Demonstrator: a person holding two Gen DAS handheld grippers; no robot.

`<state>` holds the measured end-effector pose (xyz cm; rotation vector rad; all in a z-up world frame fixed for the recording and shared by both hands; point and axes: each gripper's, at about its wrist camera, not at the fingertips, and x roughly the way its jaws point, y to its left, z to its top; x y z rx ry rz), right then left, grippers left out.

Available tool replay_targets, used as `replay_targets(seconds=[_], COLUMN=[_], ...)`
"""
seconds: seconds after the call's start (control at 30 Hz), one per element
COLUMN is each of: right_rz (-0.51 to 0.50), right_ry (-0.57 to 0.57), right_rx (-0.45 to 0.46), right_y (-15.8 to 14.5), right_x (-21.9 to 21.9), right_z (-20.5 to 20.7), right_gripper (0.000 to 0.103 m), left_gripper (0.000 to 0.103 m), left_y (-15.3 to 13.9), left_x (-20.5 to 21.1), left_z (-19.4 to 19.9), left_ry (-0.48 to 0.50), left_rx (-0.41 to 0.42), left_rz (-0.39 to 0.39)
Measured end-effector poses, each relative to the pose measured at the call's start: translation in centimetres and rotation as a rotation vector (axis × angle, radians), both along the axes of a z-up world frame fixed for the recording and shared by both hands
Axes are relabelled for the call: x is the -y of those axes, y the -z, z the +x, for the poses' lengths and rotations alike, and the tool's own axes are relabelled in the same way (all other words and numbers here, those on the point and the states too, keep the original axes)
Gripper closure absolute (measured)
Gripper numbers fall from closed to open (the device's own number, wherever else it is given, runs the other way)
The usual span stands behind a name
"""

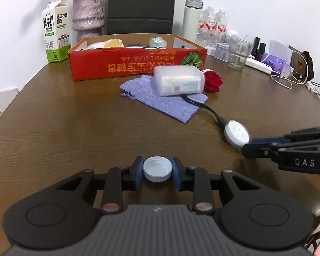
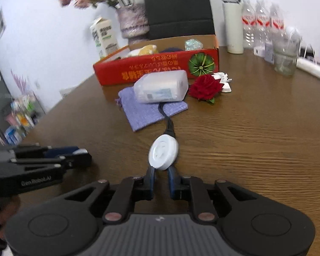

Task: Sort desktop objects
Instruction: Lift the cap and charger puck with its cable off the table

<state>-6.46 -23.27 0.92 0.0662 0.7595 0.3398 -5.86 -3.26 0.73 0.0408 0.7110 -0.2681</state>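
My left gripper [image 1: 157, 171] is shut on a white bottle cap [image 1: 157, 168], held open side up just above the brown table. My right gripper [image 2: 161, 173] is shut on the near edge of a white round disc [image 2: 163, 151] with a black cord [image 2: 169, 125] that runs under a frosted plastic box [image 2: 162, 87]. The disc also shows in the left wrist view [image 1: 236, 134], with the right gripper [image 1: 248, 146] coming in from the right. The box lies on a purple cloth pouch [image 1: 170, 102]. A red carton box [image 1: 136, 60] with several items stands behind.
A red fabric rose [image 2: 205, 87] lies right of the plastic box. At the back stand a milk carton [image 1: 55, 31], a vase [image 1: 87, 12], a white flask [image 1: 191, 19], water bottles [image 1: 213, 25], a glass [image 1: 239, 53] and a black chair [image 1: 140, 6]. Cables [image 1: 288, 79] lie far right.
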Motion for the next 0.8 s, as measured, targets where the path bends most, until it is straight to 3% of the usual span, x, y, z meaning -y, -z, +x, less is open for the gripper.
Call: replay_targets(seconds=[0.07,0.17,0.2,0.23,0.33,0.37,0.47,0.53,0.67,0.7,0.8], right_rz=[-0.016,-0.115,-0.144,-0.156,-0.153,-0.153,-0.147,-0.169,-0.432,-0.432,-0.242], right_ry=[0.015,0.055,0.066,0.075,0.066,0.063,0.058,0.045,0.025,0.009,-0.017], right_rx=[0.035,0.119,0.129,0.136,0.116,0.11,0.11,0.138,0.267,0.272,0.226], right_y=[-0.1,0.1,0.3,0.5,0.9,1.0,1.0,1.0,1.9,1.9,0.8], right_x=[-0.2,-1.1,-1.4,-1.7,-2.3,-2.4,-2.5,-2.6,-4.8,-4.8,-3.0], right_z=[-0.4,-0.2,0.3,0.7,1.8,1.8,0.9,-0.6,-4.3,-4.8,-5.4], right_gripper=[0.055,0.05,0.048,0.048,0.054,0.065,0.065,0.065,0.065,0.065,0.065], left_gripper=[0.068,0.056,0.044,0.043,0.046,0.048,0.07,0.073,0.073,0.073,0.073], left_y=[0.2,0.6,0.7,0.8,0.9,0.8,0.7,0.6,0.6,0.5,-0.5], left_x=[0.2,1.0,1.1,1.2,1.5,1.4,1.0,0.6,0.6,0.7,1.1], left_z=[-0.5,-0.9,-0.9,-1.0,-1.1,-1.2,-1.3,-1.3,-1.4,-1.4,-0.9], left_ry=[-0.001,0.013,0.014,0.012,0.002,0.0,-0.011,-0.017,-0.021,-0.013,0.032], left_rx=[0.017,0.046,0.05,0.055,0.06,0.056,0.059,0.055,0.057,0.053,0.039], left_rz=[0.004,0.048,0.047,0.048,0.061,0.057,0.054,0.041,0.044,0.033,-0.056])
